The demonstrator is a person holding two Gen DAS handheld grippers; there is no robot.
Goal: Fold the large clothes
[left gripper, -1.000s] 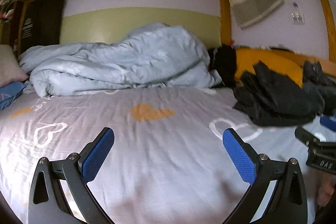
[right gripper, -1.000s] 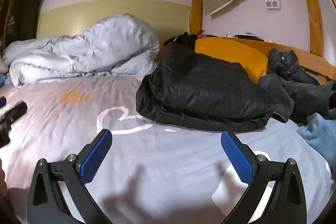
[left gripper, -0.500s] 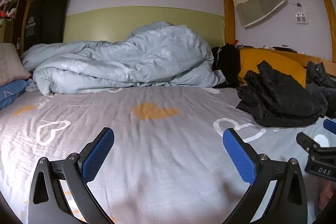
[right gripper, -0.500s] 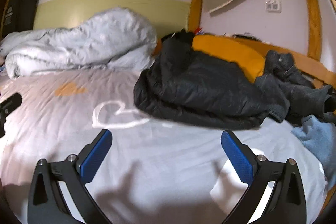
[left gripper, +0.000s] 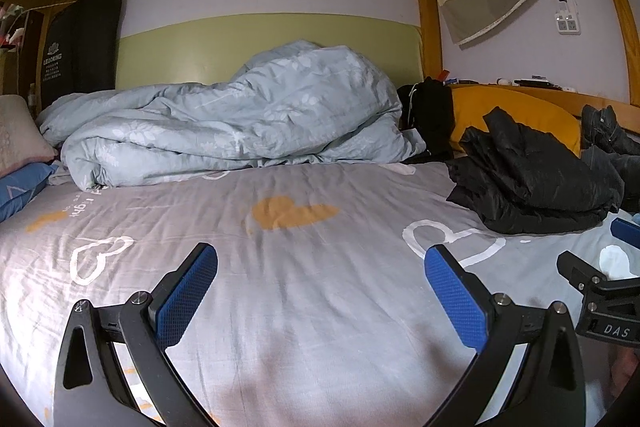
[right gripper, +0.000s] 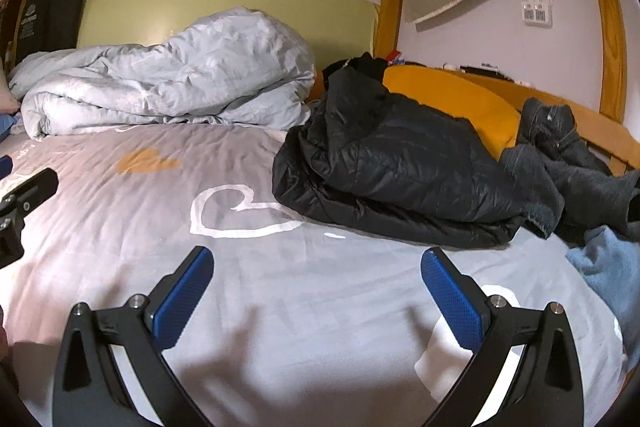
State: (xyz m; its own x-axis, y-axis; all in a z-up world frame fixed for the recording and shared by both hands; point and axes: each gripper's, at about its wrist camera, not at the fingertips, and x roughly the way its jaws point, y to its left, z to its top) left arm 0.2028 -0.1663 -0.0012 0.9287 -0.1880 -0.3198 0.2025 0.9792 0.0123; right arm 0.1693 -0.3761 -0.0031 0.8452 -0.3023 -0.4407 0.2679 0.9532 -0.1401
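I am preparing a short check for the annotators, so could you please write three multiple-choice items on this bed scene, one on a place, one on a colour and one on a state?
1. Where does the crumpled black quilted jacket lie?
A. on the grey heart-print bed sheet, in front of the mustard-yellow cushion
B. on top of the pale blue duvet
C. between the right gripper's fingers

2. What colour are the pads on the fingers of the right gripper?
A. red
B. blue
C. white

3. In what state is the left gripper?
A. shut on the jacket
B. shut on the sheet
C. open and empty

Answers: 1 A, the right wrist view shows it on the sheet with the cushion behind; 2 B, both pads show blue; 3 C, its jaws stand wide apart over bare sheet.
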